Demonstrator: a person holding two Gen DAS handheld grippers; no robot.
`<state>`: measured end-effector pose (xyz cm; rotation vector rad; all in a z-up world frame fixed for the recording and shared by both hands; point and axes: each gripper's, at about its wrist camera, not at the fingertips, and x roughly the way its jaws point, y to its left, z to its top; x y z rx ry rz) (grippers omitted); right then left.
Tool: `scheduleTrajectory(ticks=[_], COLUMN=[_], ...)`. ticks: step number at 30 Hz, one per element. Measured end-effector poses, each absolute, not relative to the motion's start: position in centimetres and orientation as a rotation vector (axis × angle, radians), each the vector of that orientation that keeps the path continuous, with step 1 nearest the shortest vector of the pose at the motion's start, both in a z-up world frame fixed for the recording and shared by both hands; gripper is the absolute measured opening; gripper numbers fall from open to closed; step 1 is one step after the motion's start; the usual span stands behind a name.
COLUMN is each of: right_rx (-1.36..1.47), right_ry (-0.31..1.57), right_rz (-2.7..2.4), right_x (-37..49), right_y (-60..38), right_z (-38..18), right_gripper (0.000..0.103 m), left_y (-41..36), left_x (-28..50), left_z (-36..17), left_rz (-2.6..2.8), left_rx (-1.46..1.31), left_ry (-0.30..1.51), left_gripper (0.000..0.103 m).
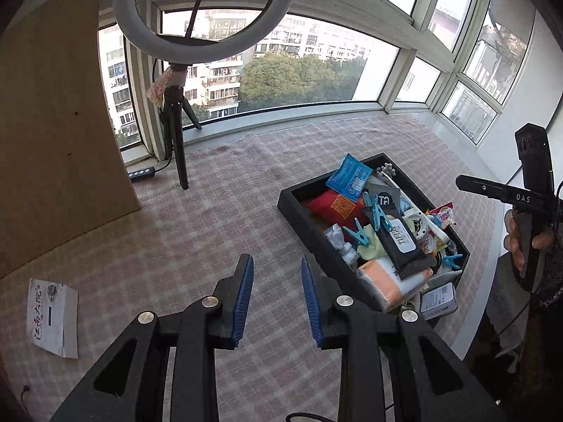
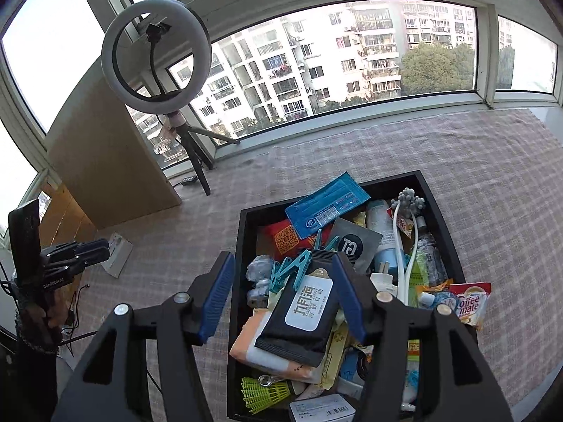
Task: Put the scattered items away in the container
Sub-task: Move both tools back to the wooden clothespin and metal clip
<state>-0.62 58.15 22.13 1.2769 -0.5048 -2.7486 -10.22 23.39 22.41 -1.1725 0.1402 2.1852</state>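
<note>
A black rectangular tray (image 1: 299, 207) (image 2: 242, 246) sits on the checked cloth, heaped with several items: a black wipes pack (image 1: 401, 241) (image 2: 302, 311), a blue packet (image 1: 348, 177) (image 2: 325, 202), a red pouch (image 1: 337, 207), teal clothes pegs (image 1: 378, 216) (image 2: 292, 267), a Coffee-mate sachet (image 2: 469, 304). My left gripper (image 1: 277, 265) is open and empty above bare cloth, left of the tray. My right gripper (image 2: 283, 263) is open and empty, held above the wipes pack at the tray's near left part. It also shows in the left wrist view (image 1: 503, 193) at far right.
A ring light on a tripod (image 1: 183, 140) (image 2: 197, 161) stands by the window. A wooden board (image 1: 52, 123) (image 2: 105, 161) leans at the left. A white paper card (image 1: 52, 316) (image 2: 118, 253) lies on the cloth. The cloth's right edge runs beside the tray.
</note>
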Motion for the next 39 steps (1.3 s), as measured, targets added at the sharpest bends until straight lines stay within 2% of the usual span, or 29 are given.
scheduleTrajectory(ticks=[3, 9, 16, 23, 32, 37, 39], right_rx=[1.293, 1.314, 1.295, 1.305, 1.350, 1.359, 1.369], right_ry=[-0.436, -0.178, 0.095, 0.300, 0.412, 0.471, 0.499], right_rz=[-2.673, -2.479, -2.229, -1.960, -1.837, -1.823, -1.807], right_x=[-1.4, -3.0, -3.1, -0.6, 1.2, 1.0, 1.0], right_y=[54.9, 45.6, 33.7, 22.8, 14.7, 12.4, 11.8], right_z=[21.3, 19.8, 17.1, 12.6, 6.7, 5.1, 4.5], right_gripper=[0.057, 0.057, 0.057, 0.057, 0.055, 0.046, 0.037], left_y=[17.3, 5.8, -2.7, -3.5, -2.0, -1.4, -1.3], left_x=[-9.5, -6.2, -2.0, -1.4, -3.3, -4.2, -4.5], left_z=[21.8, 19.4, 14.7, 10.1, 5.3, 3.7, 3.2], left_rz=[2.278, 2.465, 2.548, 2.490, 2.372, 2.342, 2.329], left_rx=[-1.223, -1.363, -1.539, -1.631, -1.636, -1.649, -1.659], left_ry=[0.065, -0.026, -0.104, -0.008, 0.092, 0.194, 0.220], left_gripper=[0.027, 0.027, 0.027, 0.027, 0.027, 0.027, 0.025])
